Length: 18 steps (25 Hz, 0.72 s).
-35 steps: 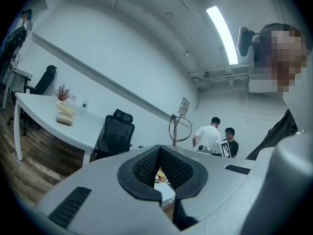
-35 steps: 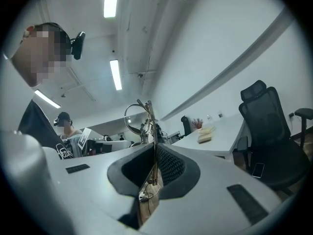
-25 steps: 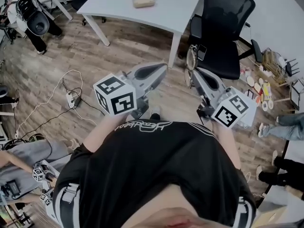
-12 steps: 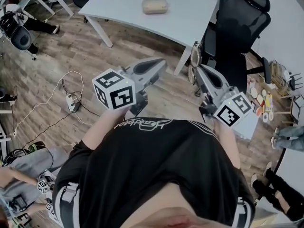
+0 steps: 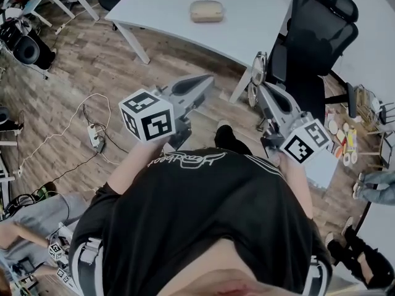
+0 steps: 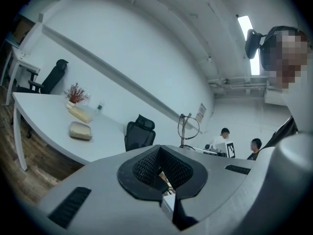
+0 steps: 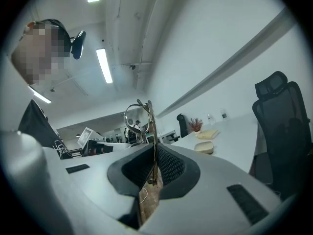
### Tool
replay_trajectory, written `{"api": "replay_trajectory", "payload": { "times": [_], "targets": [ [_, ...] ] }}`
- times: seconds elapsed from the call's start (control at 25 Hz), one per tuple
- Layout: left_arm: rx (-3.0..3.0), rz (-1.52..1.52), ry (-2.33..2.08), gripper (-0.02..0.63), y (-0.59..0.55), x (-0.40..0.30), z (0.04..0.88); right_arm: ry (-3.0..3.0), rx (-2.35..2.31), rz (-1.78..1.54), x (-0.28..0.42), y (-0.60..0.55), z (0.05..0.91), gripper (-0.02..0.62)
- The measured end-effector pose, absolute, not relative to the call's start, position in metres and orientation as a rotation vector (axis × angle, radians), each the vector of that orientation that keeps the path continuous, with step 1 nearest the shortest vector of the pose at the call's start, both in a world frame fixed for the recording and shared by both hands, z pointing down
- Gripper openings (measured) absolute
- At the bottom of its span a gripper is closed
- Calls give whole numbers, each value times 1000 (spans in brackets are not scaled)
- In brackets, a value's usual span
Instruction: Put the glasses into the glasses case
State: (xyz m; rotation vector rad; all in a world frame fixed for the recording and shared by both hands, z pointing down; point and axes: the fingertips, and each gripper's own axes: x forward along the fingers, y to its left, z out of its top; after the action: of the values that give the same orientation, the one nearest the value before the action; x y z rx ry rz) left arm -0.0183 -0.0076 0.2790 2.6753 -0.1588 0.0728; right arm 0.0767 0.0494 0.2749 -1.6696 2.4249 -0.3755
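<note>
Right gripper view: the right claw [image 7: 154,146] is seen clamped on the glasses [image 7: 154,131]. One thin arm of the frame is pinched between the ribbed pads. The rest of the frame stands upright beyond the tips, with a round lens rim to the left of the pinched arm.

In the left gripper view the tips of the left claw [image 6: 159,147] are closed together, and nothing is held between them. The glasses are seen past these tips, just to their right.

The glasses case [image 5: 206,10], beige and rounded, lies on the white table [image 5: 265,11]. It is well apart from both claws and ahead of them. From the right claw it is found a little to the right of the jaw line, and from the left claw to the left of it.

A black office chair [image 5: 315,48] stands just beyond the right claw, on its right side.
</note>
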Motion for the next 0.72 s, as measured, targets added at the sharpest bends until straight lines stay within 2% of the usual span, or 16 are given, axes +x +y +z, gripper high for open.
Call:
{"api": "replay_trajectory", "payload": {
  "times": [0.72],
  "targets": [
    [2678, 80, -292, 6, -105, 24, 280, 2478, -1537, -357, 125, -59, 274, 25]
  ]
}}
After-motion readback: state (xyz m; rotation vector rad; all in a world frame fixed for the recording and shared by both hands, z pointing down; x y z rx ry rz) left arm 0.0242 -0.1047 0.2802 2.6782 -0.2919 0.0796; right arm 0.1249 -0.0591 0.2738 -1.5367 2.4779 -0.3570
